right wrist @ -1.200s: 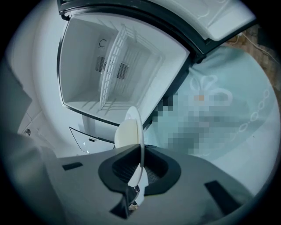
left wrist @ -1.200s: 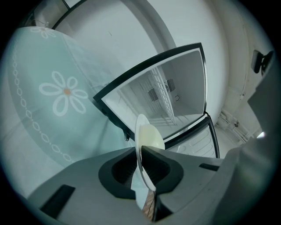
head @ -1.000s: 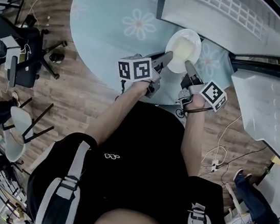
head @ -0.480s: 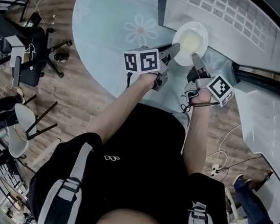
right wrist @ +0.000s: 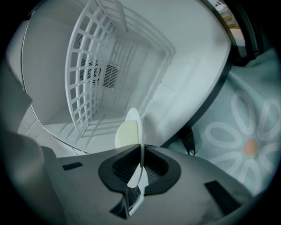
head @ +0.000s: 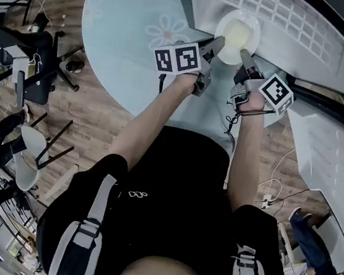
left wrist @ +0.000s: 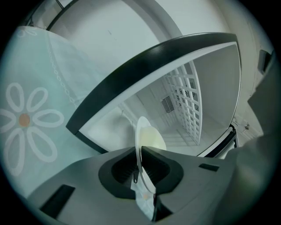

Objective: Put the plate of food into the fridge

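A white plate (head: 239, 32) with pale yellow food is held level between both grippers at the mouth of the open fridge (head: 290, 17). My left gripper (head: 218, 43) grips its left rim and my right gripper (head: 244, 55) its right rim. In the left gripper view the plate (left wrist: 147, 136) stands edge-on between the pads of the left gripper (left wrist: 138, 154); those jaws are opening slightly, with the rim still pinched. In the right gripper view the plate (right wrist: 129, 129) is clamped in the right gripper (right wrist: 141, 151). A white wire rack (right wrist: 88, 79) stands inside the fridge.
Behind my arms stands a round table with a pale blue flower cloth (head: 130, 26). The fridge door (head: 330, 143) hangs open to the right. Chairs (head: 26, 158) and an office chair (head: 28, 75) stand at the left. Cables (head: 266, 191) and a person (head: 312, 268) are at the lower right.
Both grippers have carried the plate forward, off the table's edge and over the fridge's opening. The grip on both rims looks the same.
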The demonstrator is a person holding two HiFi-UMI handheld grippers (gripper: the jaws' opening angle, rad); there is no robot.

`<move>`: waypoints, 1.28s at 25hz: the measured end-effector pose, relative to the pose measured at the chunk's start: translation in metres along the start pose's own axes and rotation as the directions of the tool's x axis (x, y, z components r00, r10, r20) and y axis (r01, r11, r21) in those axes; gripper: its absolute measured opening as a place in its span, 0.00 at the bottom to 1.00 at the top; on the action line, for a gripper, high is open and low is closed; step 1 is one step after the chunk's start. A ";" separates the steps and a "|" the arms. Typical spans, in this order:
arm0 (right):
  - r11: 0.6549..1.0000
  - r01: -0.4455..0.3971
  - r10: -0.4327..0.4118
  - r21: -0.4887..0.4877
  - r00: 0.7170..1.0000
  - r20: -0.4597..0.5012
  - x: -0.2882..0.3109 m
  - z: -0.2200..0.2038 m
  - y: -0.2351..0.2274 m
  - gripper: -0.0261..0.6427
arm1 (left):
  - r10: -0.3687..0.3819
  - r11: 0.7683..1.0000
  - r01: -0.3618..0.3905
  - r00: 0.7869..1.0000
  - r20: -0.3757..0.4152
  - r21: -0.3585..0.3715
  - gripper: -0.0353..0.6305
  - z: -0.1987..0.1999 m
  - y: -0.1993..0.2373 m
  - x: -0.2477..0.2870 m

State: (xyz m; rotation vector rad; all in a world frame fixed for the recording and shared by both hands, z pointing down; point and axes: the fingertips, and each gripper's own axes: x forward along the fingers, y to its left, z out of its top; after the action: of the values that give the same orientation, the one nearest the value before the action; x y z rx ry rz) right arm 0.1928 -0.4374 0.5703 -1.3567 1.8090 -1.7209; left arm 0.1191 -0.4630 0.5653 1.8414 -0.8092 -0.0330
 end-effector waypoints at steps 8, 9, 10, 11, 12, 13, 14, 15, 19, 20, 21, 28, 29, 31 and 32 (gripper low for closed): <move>0.999 0.008 -0.010 0.042 0.998 0.054 0.021 0.041 -0.005 0.07 | 0.033 0.999 -0.032 0.999 -0.010 0.038 0.12 0.023 0.000 0.037; 0.999 0.013 -0.015 0.044 0.998 0.059 0.021 0.043 -0.008 0.07 | 0.035 0.999 -0.035 0.999 -0.012 0.038 0.12 0.022 0.002 0.041; 0.999 0.017 -0.019 0.046 0.998 0.064 0.022 0.044 -0.011 0.07 | 0.037 0.999 -0.037 0.999 -0.013 0.039 0.13 0.020 0.003 0.043; 0.999 0.019 -0.022 0.047 0.997 0.068 0.022 0.044 -0.014 0.07 | 0.039 0.998 -0.038 0.999 -0.015 0.042 0.13 0.019 0.005 0.045; 0.999 0.021 -0.024 0.046 0.997 0.072 0.022 0.045 -0.016 0.07 | 0.040 0.998 -0.040 0.999 -0.016 0.046 0.13 0.018 0.005 0.046; 0.999 0.021 -0.025 0.044 0.997 0.076 0.021 0.045 -0.016 0.07 | 0.042 0.998 -0.041 0.999 -0.017 0.052 0.13 0.017 0.006 0.047; 0.999 0.022 -0.026 0.040 0.996 0.080 0.021 0.046 -0.017 0.07 | 0.045 0.997 -0.044 0.999 -0.018 0.059 0.13 0.016 0.006 0.048; 0.999 0.024 -0.027 0.037 0.996 0.082 0.021 0.046 -0.017 0.07 | 0.049 0.997 -0.048 0.999 -0.019 0.064 0.13 0.015 0.006 0.048; 0.998 0.037 -0.040 0.043 0.995 0.086 0.024 0.046 -0.021 0.07 | 0.077 0.993 -0.074 0.997 -0.026 0.088 0.14 0.015 0.012 0.050; 0.998 0.040 -0.045 0.053 0.995 0.092 0.024 0.046 -0.023 0.07 | 0.083 0.992 -0.080 0.996 -0.030 0.099 0.15 0.014 0.012 0.052; 0.997 0.042 -0.049 0.066 0.994 0.102 0.023 0.047 -0.025 0.08 | 0.088 0.990 -0.083 0.996 -0.035 0.111 0.16 0.013 0.012 0.053; 0.992 0.119 -0.126 0.047 0.974 0.187 0.016 0.053 -0.028 0.10 | 0.055 0.978 -0.039 0.996 -0.073 0.203 0.19 0.011 0.005 0.056; 0.990 0.136 -0.140 0.033 0.973 0.186 0.015 0.052 -0.028 0.11 | 0.061 0.976 -0.043 0.995 -0.078 0.212 0.19 0.010 0.005 0.056; 0.986 0.168 -0.164 -0.006 0.967 0.194 0.013 0.055 -0.026 0.14 | 0.090 0.966 -0.066 0.992 -0.087 0.250 0.22 0.009 0.006 0.054; 0.983 0.180 -0.171 -0.023 0.964 0.202 0.011 0.058 -0.025 0.18 | 0.109 0.958 -0.081 0.990 -0.090 0.273 0.23 0.009 0.006 0.053</move>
State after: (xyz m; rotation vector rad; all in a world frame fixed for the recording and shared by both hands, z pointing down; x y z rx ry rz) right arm 0.2406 -0.4775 0.5829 -1.6868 1.6661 -1.5708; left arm 0.1530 -0.5005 0.5850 2.0373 -0.8609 0.2441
